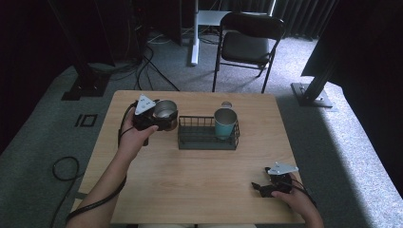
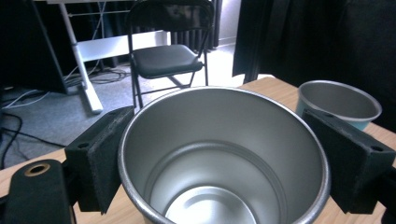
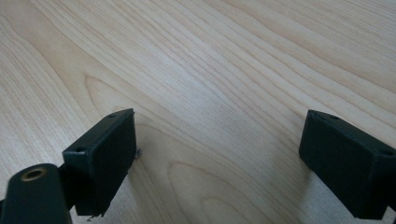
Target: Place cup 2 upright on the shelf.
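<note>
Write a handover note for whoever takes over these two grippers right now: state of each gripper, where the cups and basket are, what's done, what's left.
Left gripper: jaws closed on the plain silver metal cup, held upright just left of the black wire basket, near the table's far left.
Right gripper: jaws open, holding nothing, low over the bare wooden table at its near right.
Teal metal cup: standing upright in the basket's right end.
Done: one cup appears to be in the basket.
Left: probably set the silver cup into the basket's free left part, then release. Whether that cup is lifted or resting on the table is unclear.
</note>
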Motion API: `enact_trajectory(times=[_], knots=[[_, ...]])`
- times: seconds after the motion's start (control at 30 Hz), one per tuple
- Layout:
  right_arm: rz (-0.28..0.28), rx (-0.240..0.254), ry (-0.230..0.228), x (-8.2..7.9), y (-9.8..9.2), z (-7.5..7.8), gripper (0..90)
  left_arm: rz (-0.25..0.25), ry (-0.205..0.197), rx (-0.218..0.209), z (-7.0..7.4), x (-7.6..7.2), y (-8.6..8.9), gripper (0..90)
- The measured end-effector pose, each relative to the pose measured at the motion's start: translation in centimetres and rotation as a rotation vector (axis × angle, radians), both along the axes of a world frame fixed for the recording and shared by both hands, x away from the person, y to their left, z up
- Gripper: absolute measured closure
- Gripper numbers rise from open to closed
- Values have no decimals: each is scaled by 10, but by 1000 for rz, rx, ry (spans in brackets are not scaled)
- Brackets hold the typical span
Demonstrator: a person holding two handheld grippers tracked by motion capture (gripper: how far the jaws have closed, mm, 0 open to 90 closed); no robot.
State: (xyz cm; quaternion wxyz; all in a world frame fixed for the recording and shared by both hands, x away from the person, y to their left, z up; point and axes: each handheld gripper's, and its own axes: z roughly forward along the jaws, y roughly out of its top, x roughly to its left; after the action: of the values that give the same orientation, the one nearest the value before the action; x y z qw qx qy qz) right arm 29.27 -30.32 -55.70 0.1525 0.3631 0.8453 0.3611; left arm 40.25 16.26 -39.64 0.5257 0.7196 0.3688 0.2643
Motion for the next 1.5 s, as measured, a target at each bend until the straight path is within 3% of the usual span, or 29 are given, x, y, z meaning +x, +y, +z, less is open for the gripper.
enact_trajectory(times=[0.4,0.7,0.93,1.23,1.5], knots=[[0,0,-1,0,0,0,107,-73,-9,3,12,10,-41,140],[0,0,0,0,0,0,107,-90,12,-14,5,19,-60,140],[0,0,0,0,0,0,107,-107,43,6,-17,26,-73,140],[0,0,0,0,0,0,107,-96,78,-11,-40,33,-84,140],[1,0,-1,0,0,0,107,-80,81,3,-55,33,-91,140]])
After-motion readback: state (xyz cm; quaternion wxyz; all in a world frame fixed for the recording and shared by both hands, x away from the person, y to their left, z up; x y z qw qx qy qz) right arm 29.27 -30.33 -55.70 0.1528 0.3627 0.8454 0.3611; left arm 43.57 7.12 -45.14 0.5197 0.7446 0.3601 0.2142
